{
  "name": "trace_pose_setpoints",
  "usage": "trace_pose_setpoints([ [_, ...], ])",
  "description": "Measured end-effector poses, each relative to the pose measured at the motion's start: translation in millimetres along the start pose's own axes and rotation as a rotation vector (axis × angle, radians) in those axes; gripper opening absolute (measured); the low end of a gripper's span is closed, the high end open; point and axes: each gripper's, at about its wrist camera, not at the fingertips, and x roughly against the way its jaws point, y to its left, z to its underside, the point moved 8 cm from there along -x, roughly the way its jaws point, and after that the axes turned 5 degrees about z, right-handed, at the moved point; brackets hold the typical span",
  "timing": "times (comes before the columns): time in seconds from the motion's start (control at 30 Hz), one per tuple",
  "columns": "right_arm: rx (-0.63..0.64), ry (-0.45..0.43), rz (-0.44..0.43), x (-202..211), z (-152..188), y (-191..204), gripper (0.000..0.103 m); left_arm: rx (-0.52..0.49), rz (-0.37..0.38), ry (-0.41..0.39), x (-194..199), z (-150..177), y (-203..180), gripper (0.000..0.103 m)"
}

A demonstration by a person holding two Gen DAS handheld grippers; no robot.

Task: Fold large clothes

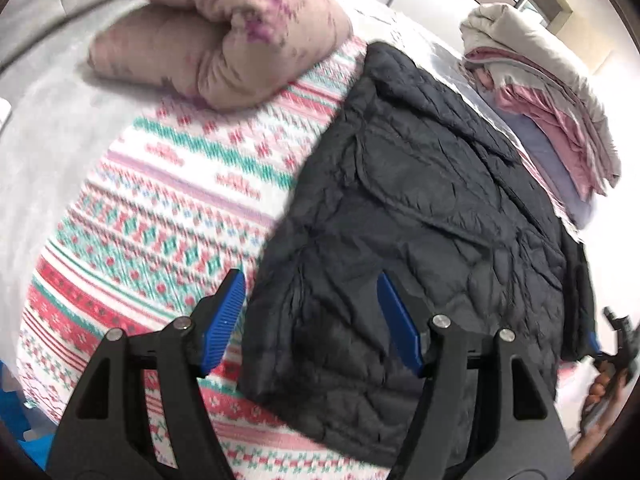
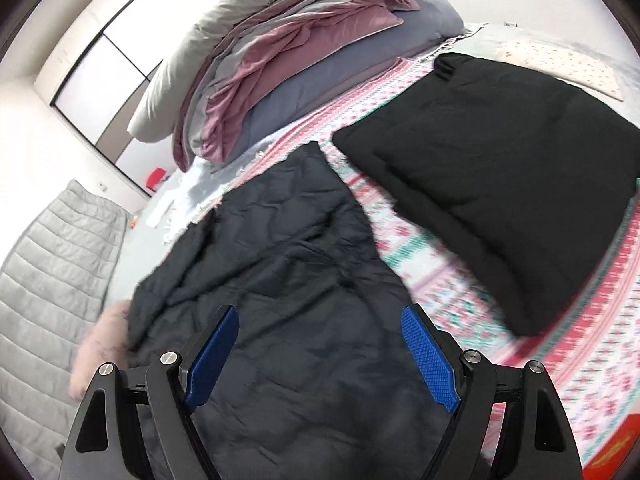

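Both grippers gape above dark jacket [image 1: 420,208], patterned blanket [image 1: 160,200] bare alongside

No legible text, label, brand, number or sign appears in either wrist view. The red object [image 2: 618,446] at the lower right edge of the right wrist view carries orange markings, but they are too blurred to read.

Both grippers spread wide

The left gripper [image 1: 310,280] holds its blue-padded fingers [image 1: 224,312] well apart; the right gripper [image 2: 320,314] likewise, jaws wide, nothing between its pads [image 2: 430,364].
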Motion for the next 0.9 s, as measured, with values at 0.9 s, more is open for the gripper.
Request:
trace_pose_setpoints([
  [0.9,-0.026,0.262,-0.031,12.8,128.3,-104.3,0.085,0.041,0.041,0.022,11.0,39.1,33.7,0.072],
])
